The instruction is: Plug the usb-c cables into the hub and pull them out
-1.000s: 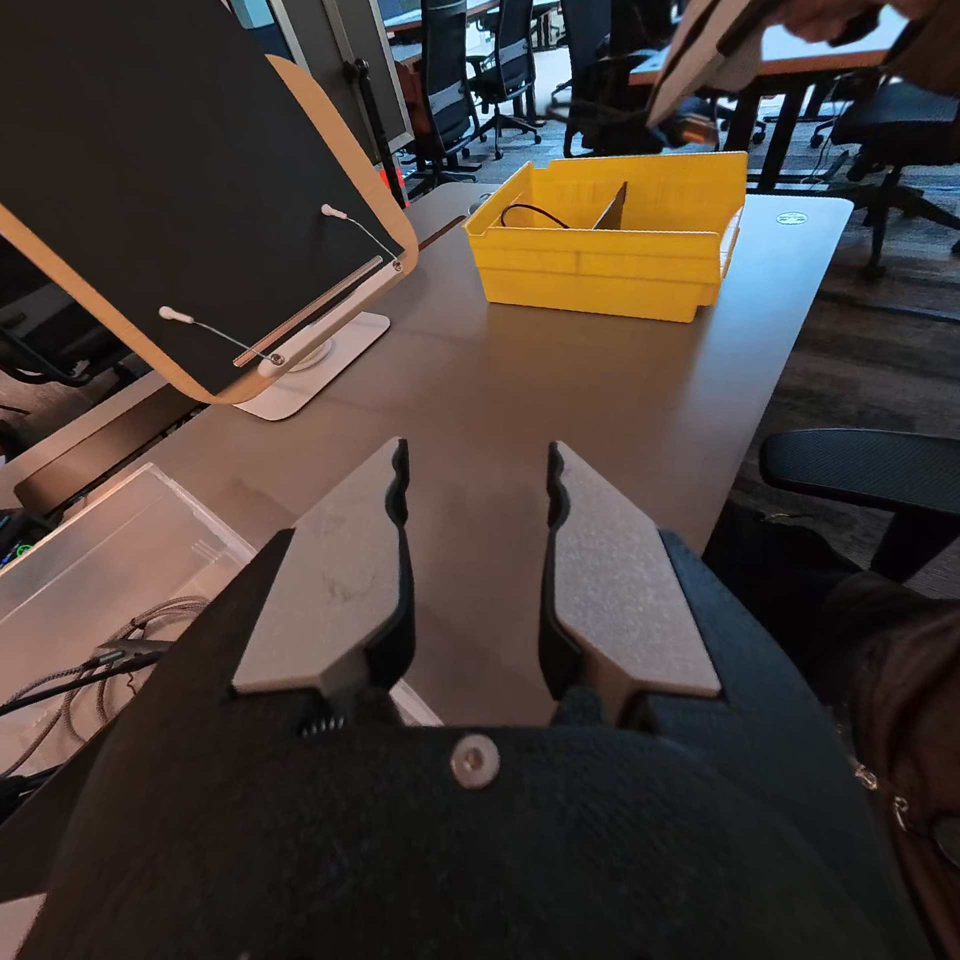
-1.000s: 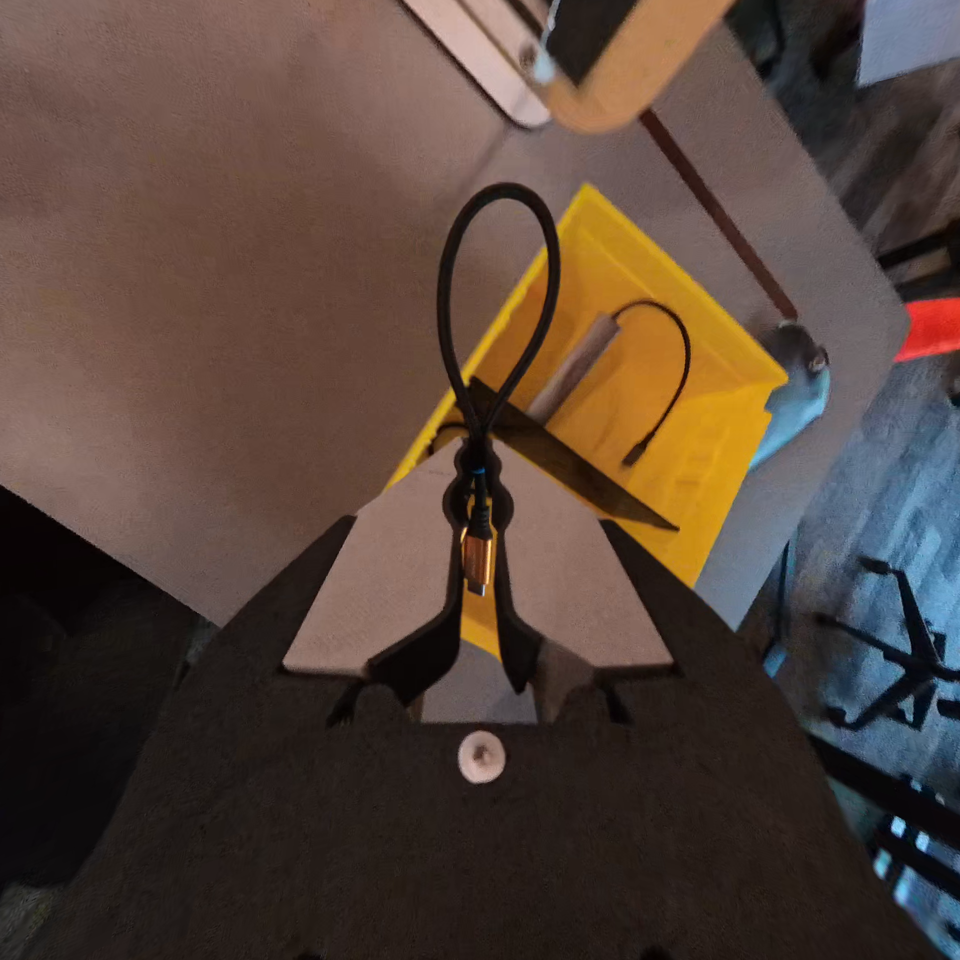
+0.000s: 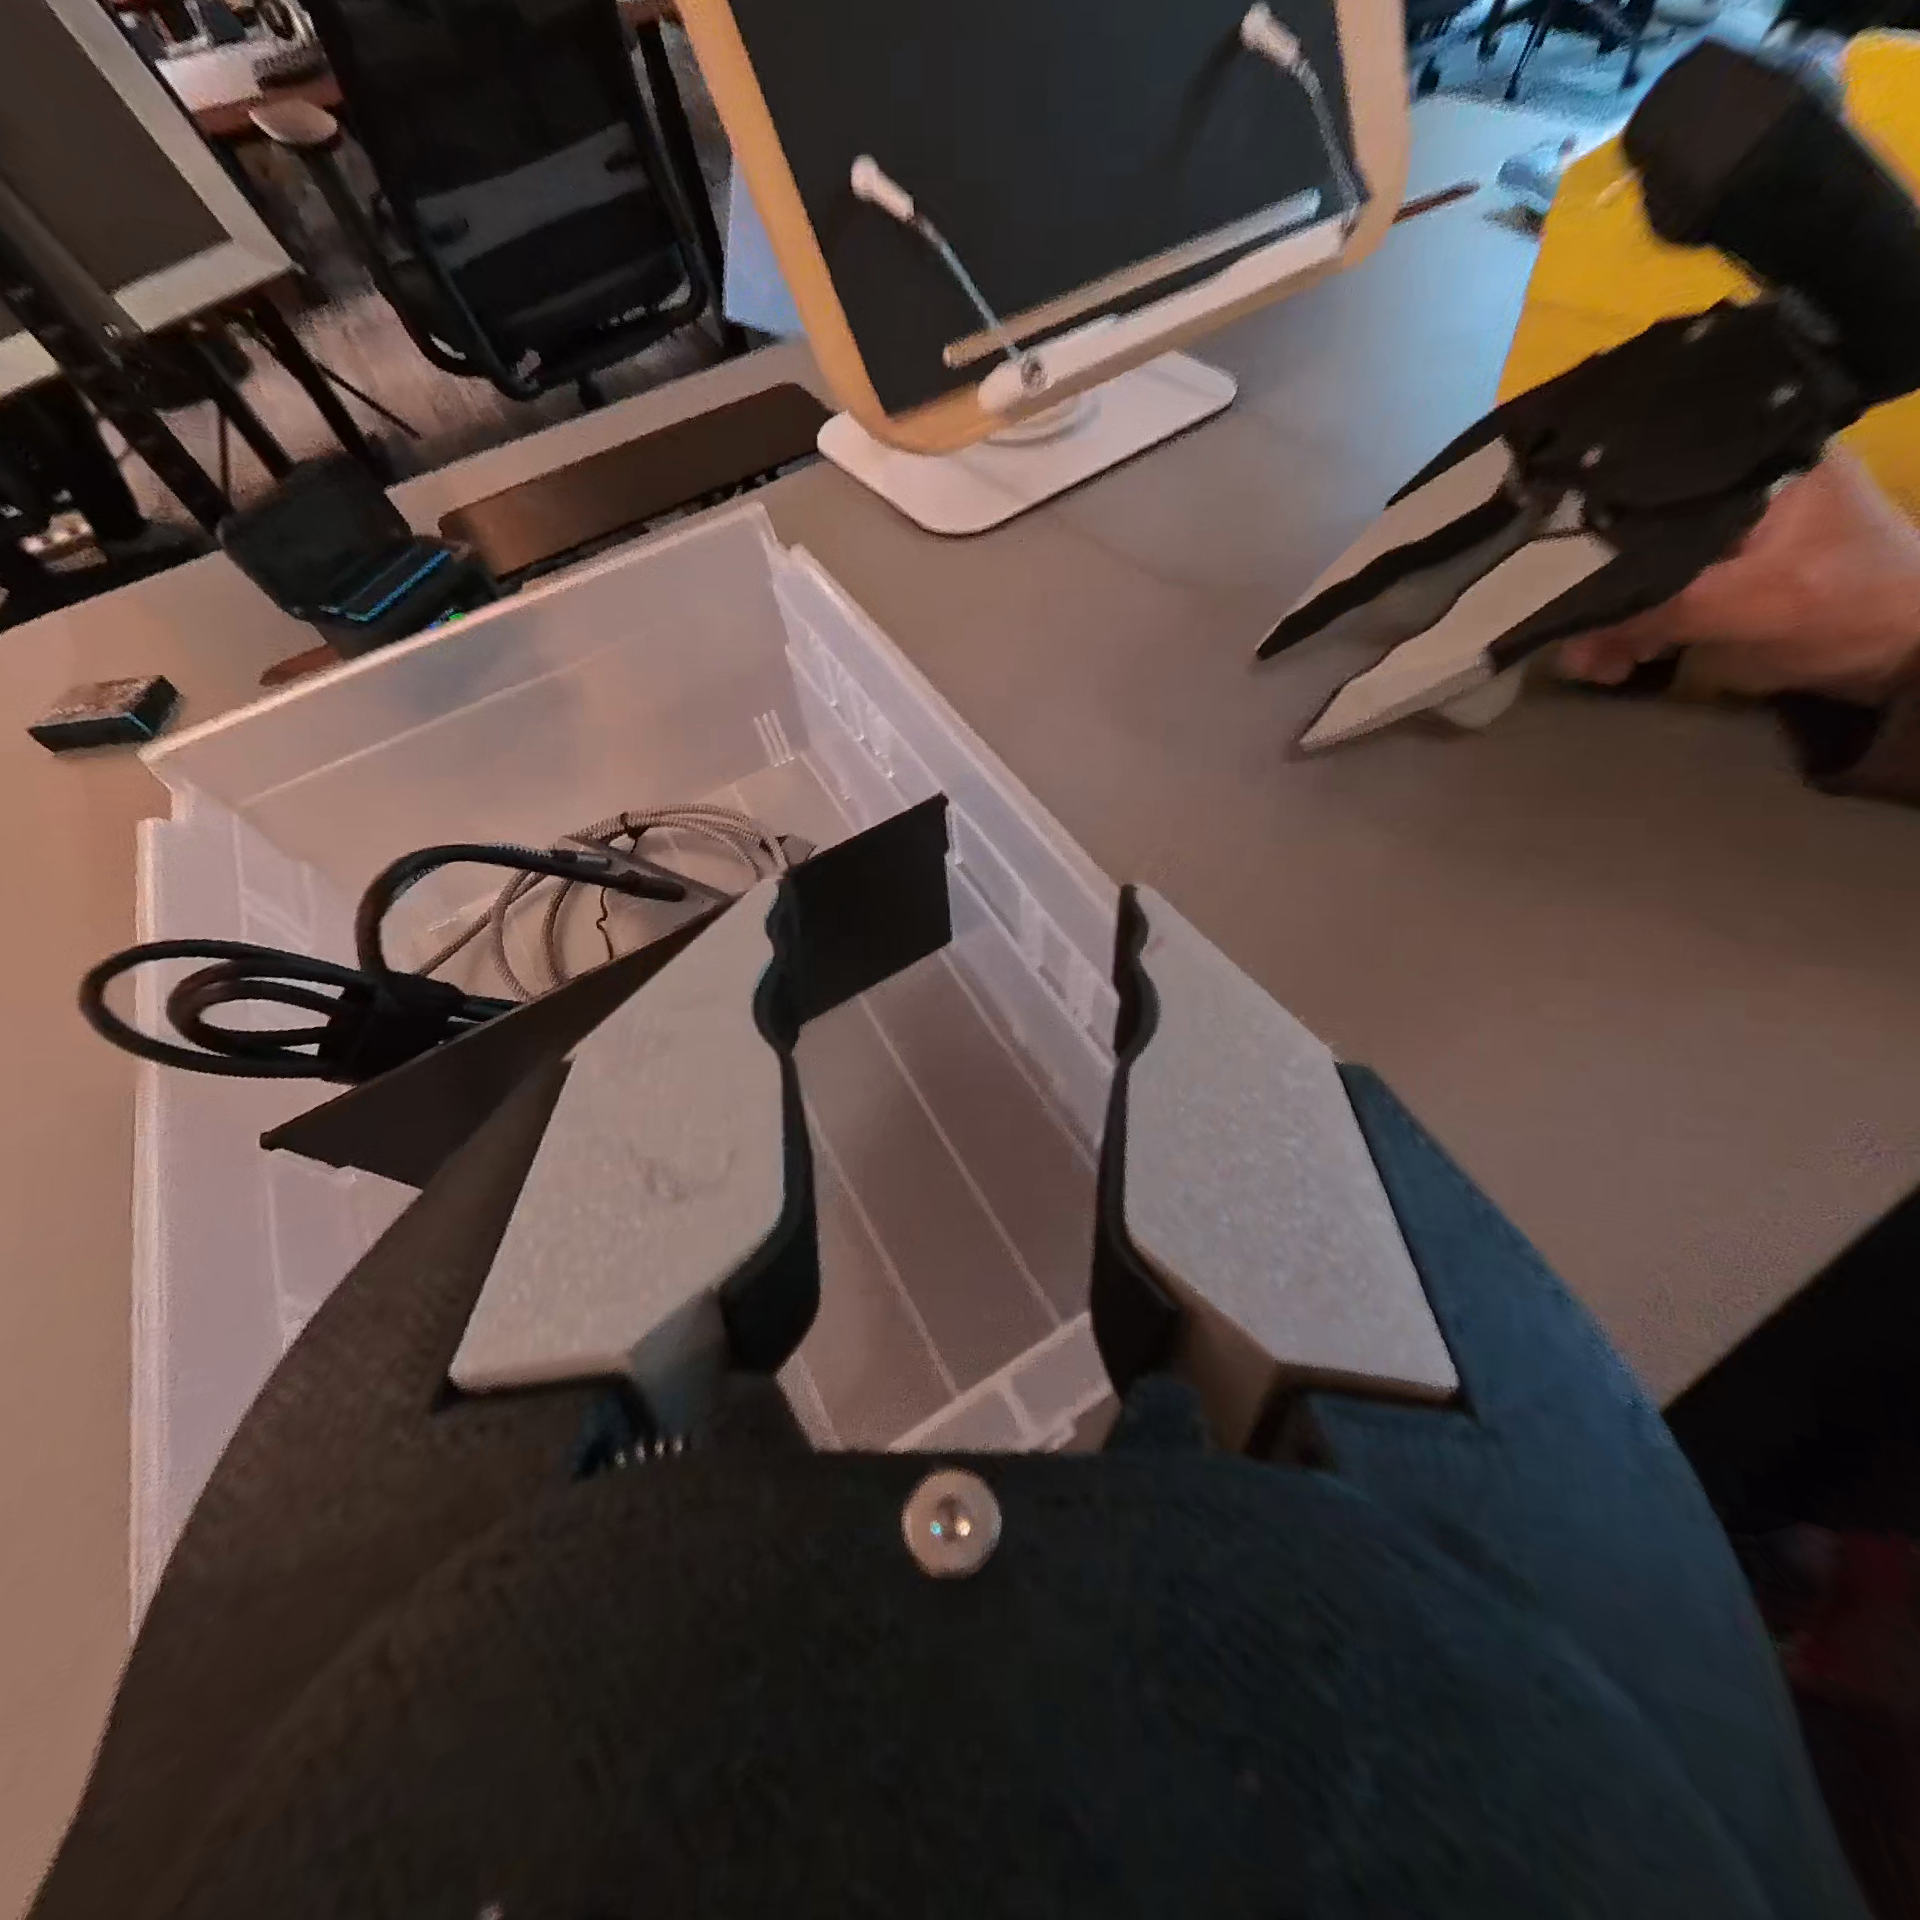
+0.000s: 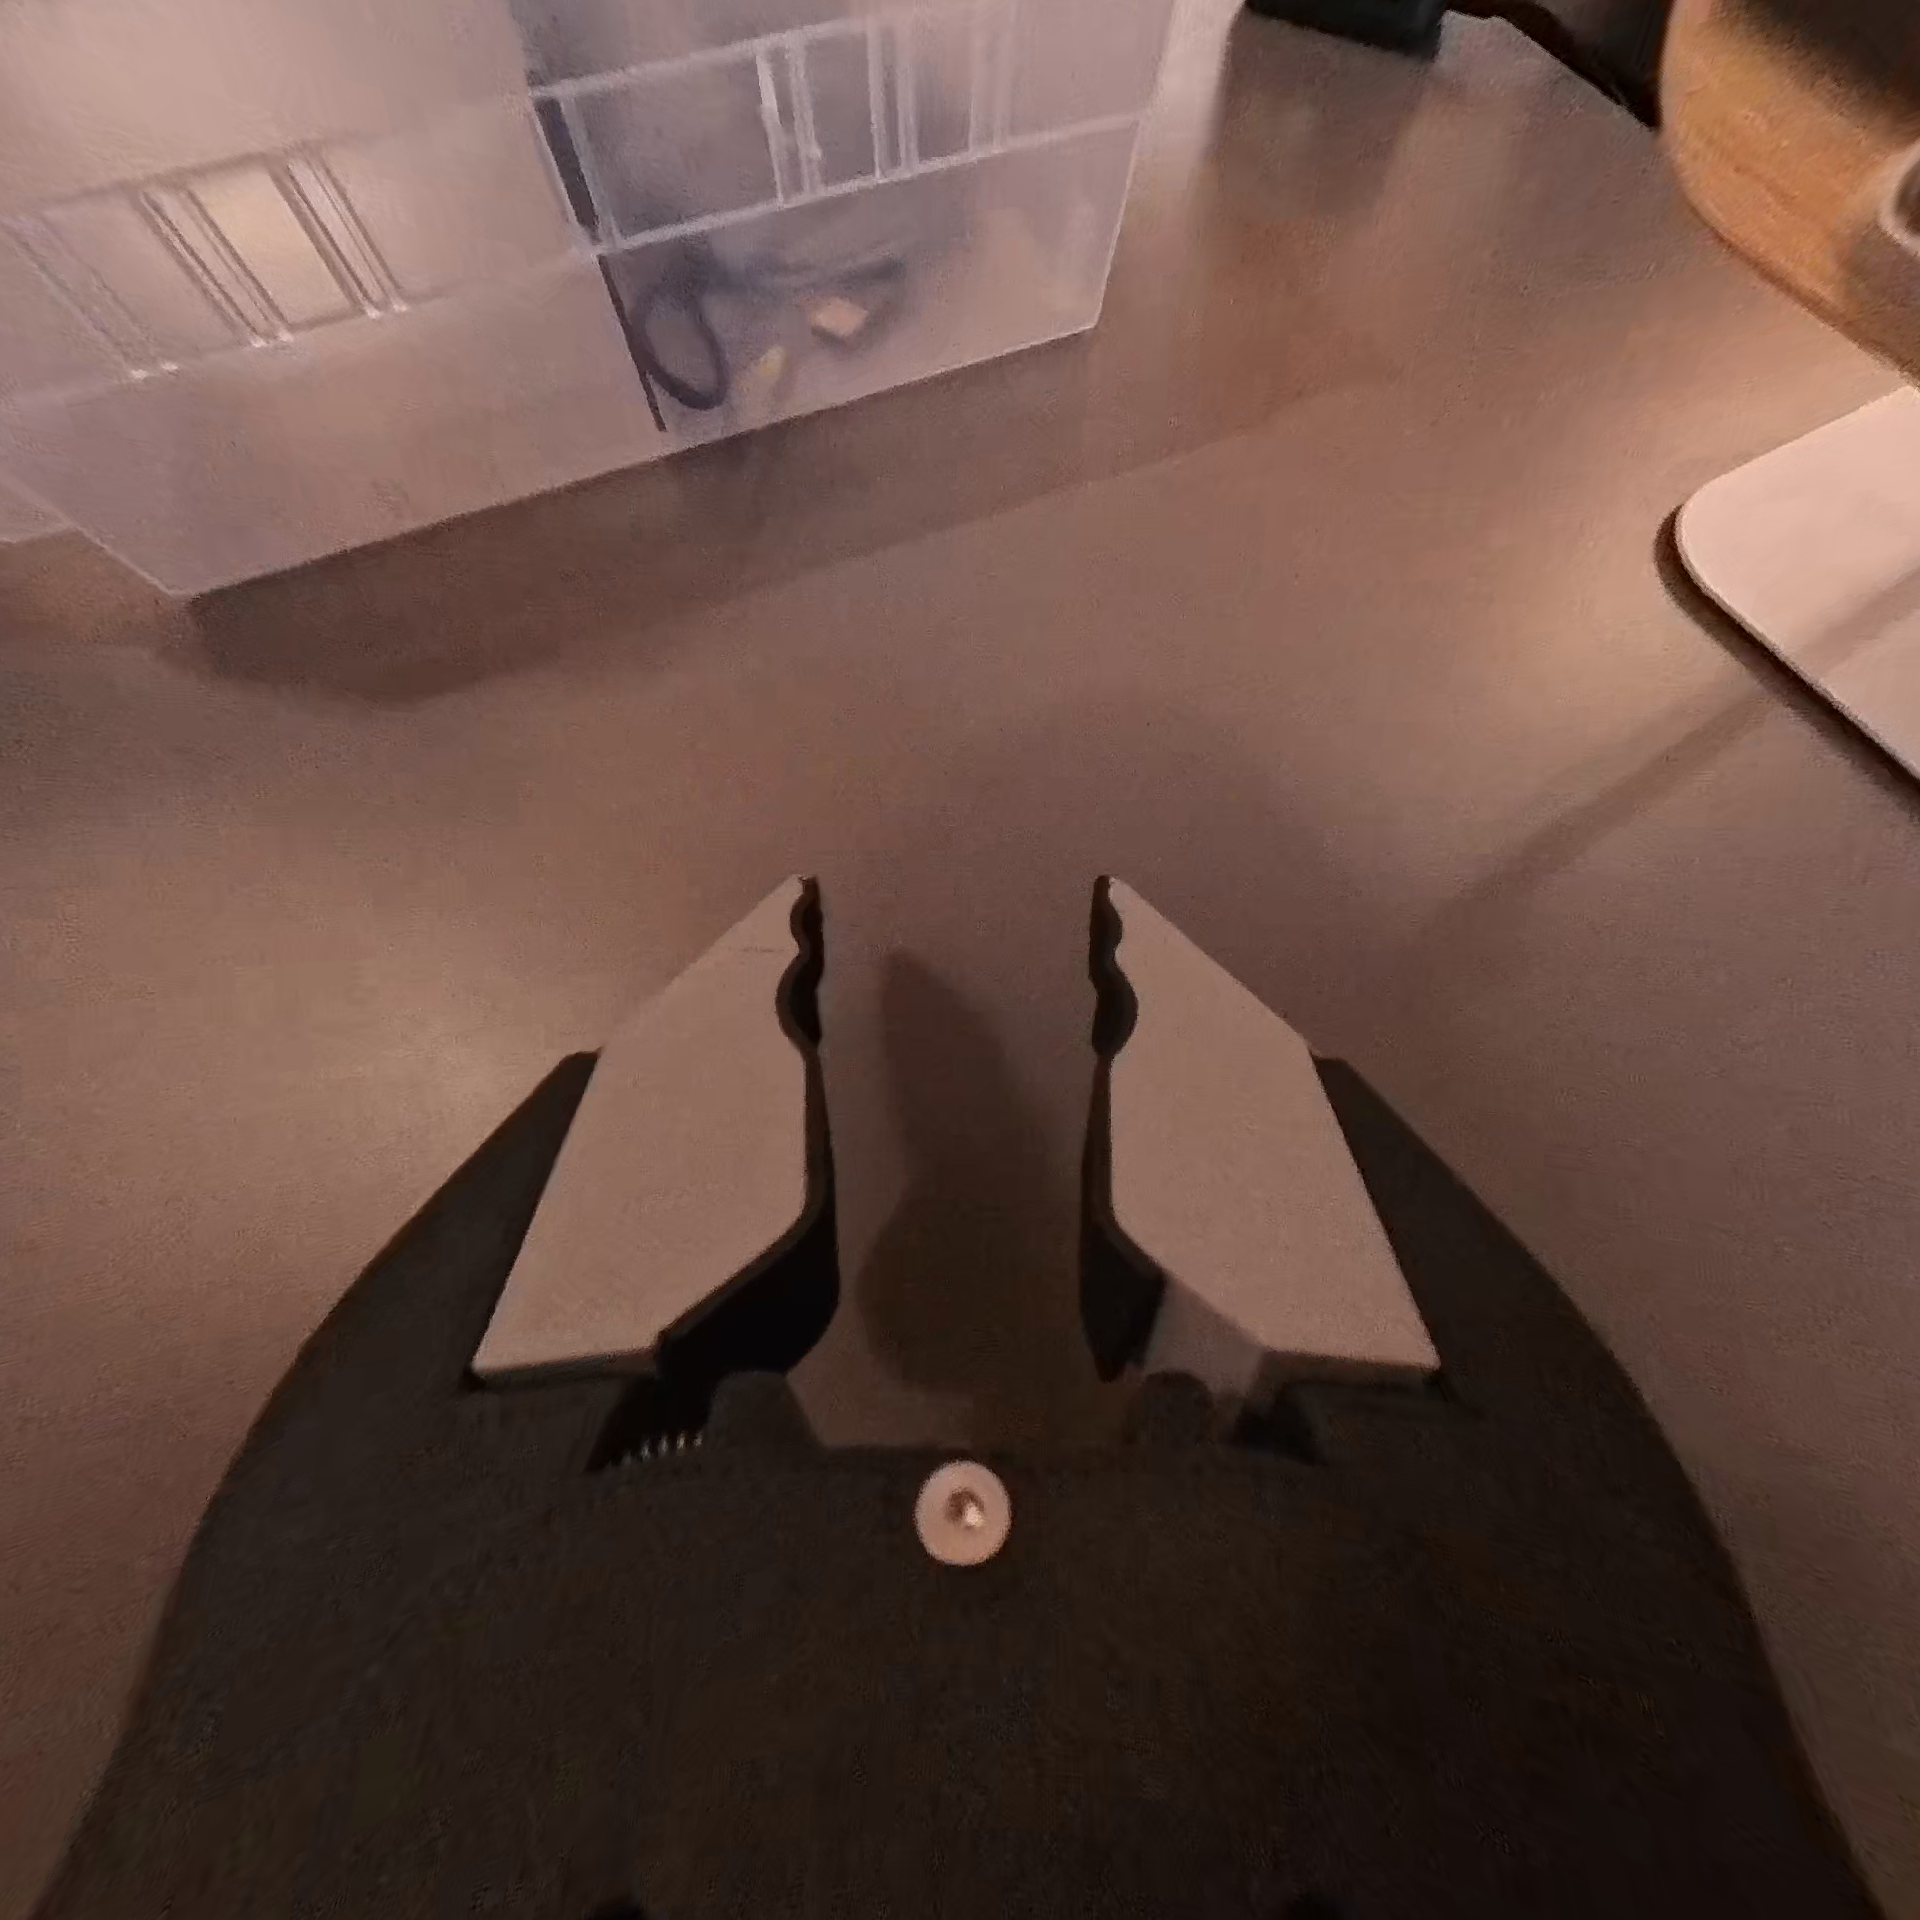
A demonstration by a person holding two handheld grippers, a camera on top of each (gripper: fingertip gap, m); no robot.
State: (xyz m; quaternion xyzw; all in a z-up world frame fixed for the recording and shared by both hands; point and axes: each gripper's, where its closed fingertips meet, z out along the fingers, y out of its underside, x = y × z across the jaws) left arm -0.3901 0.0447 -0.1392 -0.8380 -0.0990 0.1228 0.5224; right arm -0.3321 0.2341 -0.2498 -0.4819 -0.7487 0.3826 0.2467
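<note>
My left gripper (image 3: 951,914) is open and empty, held over the near compartment of a clear plastic bin (image 3: 1039,883) with a black divider (image 3: 873,914). In the bin's far compartment lie a coiled black cable (image 3: 260,1013) and a grey braided cable (image 3: 582,883). My right gripper (image 4: 956,888) is open and empty, low over the bare table. It also shows in the left wrist view (image 3: 1283,698), held by a hand, to the right of the bin. The bin (image 4: 831,312) lies ahead of it, with cables dimly seen through its wall. No hub shows.
A black board with a tan rim (image 3: 790,343) stands on a white base (image 3: 1039,478) behind the bin; the base also shows at the right wrist view's edge (image 4: 1818,603). A yellow bin (image 3: 1621,281) is far right. A small black box (image 3: 99,712) lies at the left.
My right gripper held a black usb-c cable above the yellow bin; now it is open, empty and low over the table. My left gripper has swung left over the clear bin.
</note>
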